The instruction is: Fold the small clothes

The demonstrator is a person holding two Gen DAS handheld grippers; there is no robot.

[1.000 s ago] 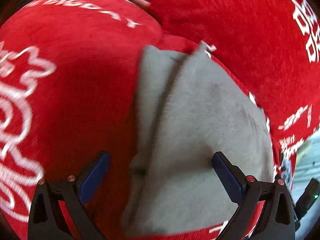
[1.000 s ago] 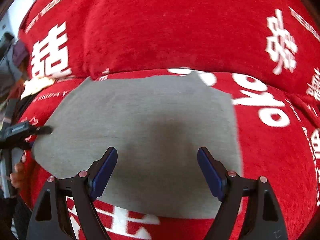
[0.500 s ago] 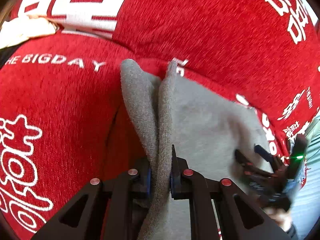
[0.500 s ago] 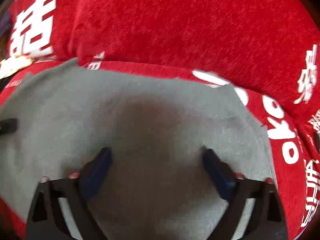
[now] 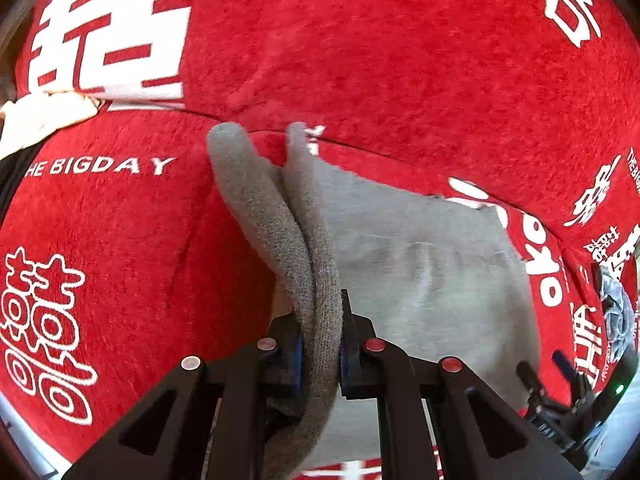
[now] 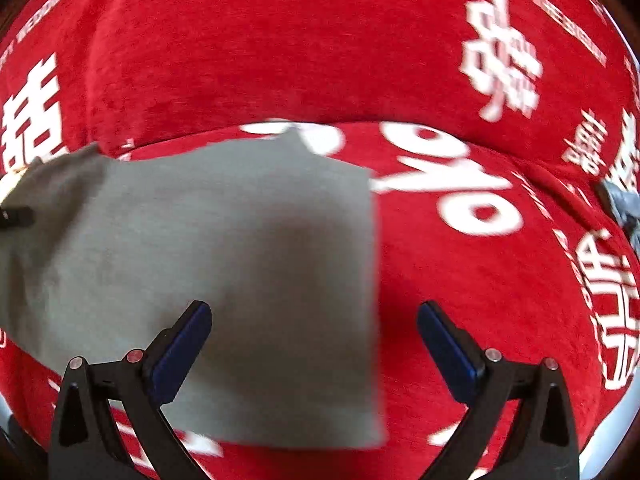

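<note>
A small grey knit garment [image 5: 420,272] lies on a red sofa seat. My left gripper [image 5: 320,344] is shut on the garment's left edge, and the pinched cloth stands up in a ridge between the jaws. In the right wrist view the garment [image 6: 224,264] lies flat as a rectangle. My right gripper [image 6: 316,336] is open and empty above the garment's right edge, one finger over grey cloth and one over red fabric. The right gripper also shows at the lower right of the left wrist view [image 5: 560,396].
The red sofa cover [image 6: 460,280] has white lettering, and its backrest [image 5: 380,48] rises right behind the garment. A cream cloth [image 5: 44,120] lies at the far left. A grey crumpled item [image 6: 624,208] sits at the right edge.
My left gripper closed on the garment's left edge and lifted it into a ridge. My right gripper stayed open and shifted right, from over the garment's middle to its right edge.
</note>
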